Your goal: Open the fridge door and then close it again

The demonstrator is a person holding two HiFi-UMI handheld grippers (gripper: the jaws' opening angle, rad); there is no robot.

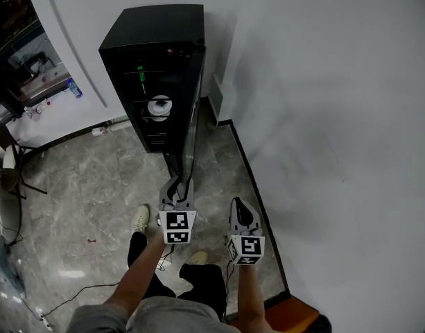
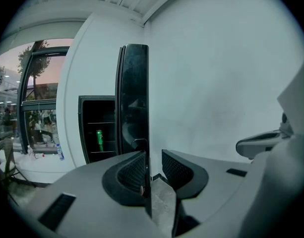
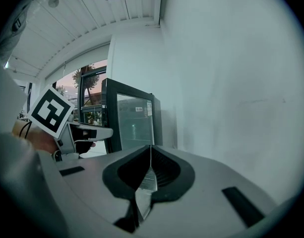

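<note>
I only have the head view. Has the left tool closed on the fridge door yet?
Observer: No. The left gripper view shows the left tool open, with the edge of the fridge door between its jaws, close against one pad, a gap to the other.
Operator: And the right tool?
Observer: The right tool is shut, nothing between its jaws.
Operator: The green spot inside?
Observer: A green can standing on a shelf.

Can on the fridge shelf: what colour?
The can is green; it shows best in the left gripper view.
</note>
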